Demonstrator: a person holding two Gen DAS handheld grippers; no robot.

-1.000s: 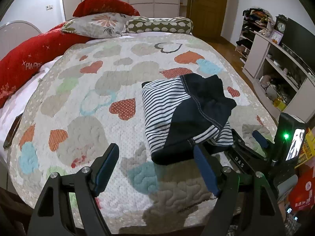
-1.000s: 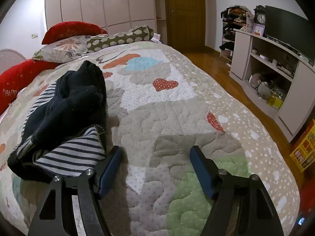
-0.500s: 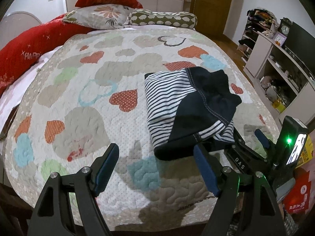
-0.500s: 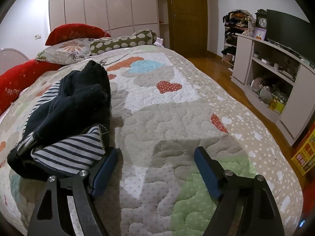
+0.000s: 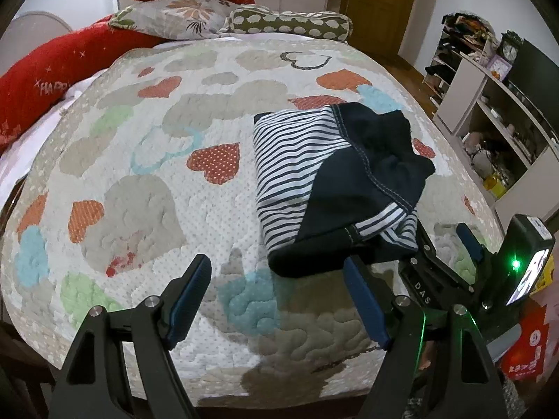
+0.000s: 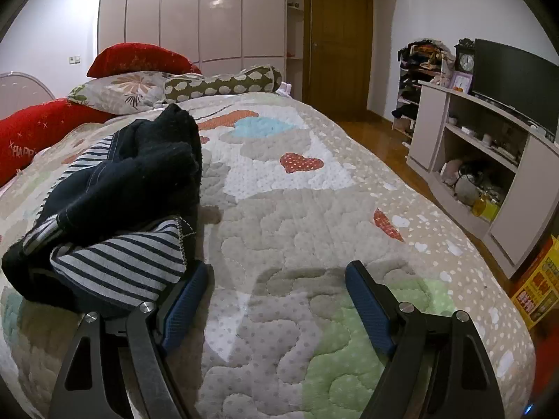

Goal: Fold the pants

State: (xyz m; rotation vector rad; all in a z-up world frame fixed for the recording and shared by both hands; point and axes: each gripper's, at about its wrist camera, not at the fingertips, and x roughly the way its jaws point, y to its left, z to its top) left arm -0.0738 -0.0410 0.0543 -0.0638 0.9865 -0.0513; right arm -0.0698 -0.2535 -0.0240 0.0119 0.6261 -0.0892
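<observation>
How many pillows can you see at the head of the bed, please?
3: a red pillow at the back, a floral pillow in front of it, and a spotted bolster to their right. Others may be hidden behind them.

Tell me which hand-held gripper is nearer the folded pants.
Right. The right hand-held gripper sits beside the pants, its left finger right at the striped edge. The left hand-held gripper hangs open just short of their near edge.

The folded pants [image 5: 335,181] lie on the bed [image 5: 139,174] near its foot edge, toward the right side. Pillows [image 5: 181,17] sit along the head edge; shelves [image 6: 482,160] stand right of the bed.
</observation>
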